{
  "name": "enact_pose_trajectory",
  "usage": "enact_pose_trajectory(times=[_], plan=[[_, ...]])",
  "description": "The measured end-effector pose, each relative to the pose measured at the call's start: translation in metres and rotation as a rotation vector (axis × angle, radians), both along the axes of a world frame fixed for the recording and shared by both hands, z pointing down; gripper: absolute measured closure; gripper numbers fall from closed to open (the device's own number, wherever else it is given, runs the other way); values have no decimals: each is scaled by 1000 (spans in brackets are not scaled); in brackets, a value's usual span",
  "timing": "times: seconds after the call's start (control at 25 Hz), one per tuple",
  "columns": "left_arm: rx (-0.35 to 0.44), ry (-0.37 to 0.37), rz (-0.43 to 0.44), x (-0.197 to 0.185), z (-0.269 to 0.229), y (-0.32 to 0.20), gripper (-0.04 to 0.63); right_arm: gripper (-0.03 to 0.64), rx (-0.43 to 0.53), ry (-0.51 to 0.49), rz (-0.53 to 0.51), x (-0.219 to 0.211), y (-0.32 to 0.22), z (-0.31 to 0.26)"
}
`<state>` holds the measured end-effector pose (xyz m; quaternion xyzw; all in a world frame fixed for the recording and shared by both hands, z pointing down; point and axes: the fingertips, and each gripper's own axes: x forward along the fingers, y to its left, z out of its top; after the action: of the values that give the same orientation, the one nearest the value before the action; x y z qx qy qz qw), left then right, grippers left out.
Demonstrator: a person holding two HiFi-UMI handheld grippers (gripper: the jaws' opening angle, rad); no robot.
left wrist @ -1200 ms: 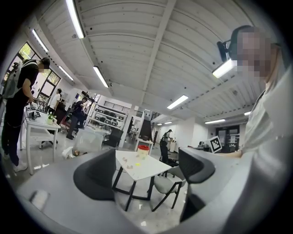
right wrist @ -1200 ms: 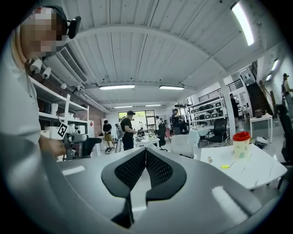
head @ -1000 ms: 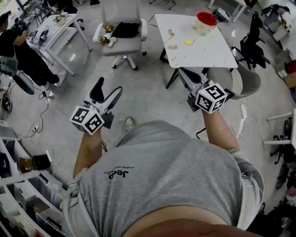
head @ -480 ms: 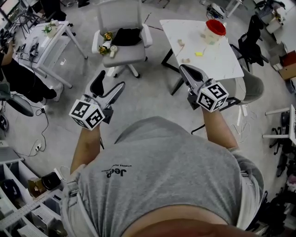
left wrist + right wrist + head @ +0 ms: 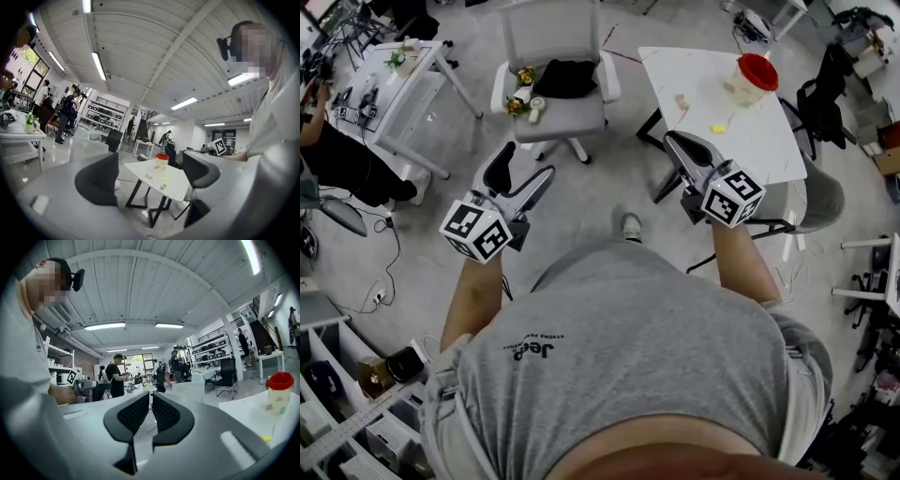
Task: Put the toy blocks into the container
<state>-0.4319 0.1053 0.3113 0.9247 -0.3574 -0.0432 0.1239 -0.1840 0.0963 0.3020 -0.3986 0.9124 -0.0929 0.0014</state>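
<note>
Near the white table, left gripper fingers wide apart, right gripper fingers together, both empty.

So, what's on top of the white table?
The white table carries a red-topped container and loose toy blocks: one yellow block and a few pale blocks. The container's inside cannot be seen, because its red top covers it from above.

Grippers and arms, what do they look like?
Both the left gripper and right gripper are light grey with black jaw pads and a white cube of black square markers. The person wears a grey short-sleeved T-shirt.
</note>
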Motion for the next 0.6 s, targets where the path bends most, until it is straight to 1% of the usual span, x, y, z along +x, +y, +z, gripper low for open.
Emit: enact_pose_trajectory(times=[0.2,0.4,0.6], plan=[[-10,-30,-53,32,9,-55,138,611,-9,-26,-53,36,-69,18],[2,-39,-121,82,3,-138,138,611,21,-14,-146,76,-165,24],[-28,-48,-159,125,-1,-216,138,611,33,7,-200,103,-253,19]])
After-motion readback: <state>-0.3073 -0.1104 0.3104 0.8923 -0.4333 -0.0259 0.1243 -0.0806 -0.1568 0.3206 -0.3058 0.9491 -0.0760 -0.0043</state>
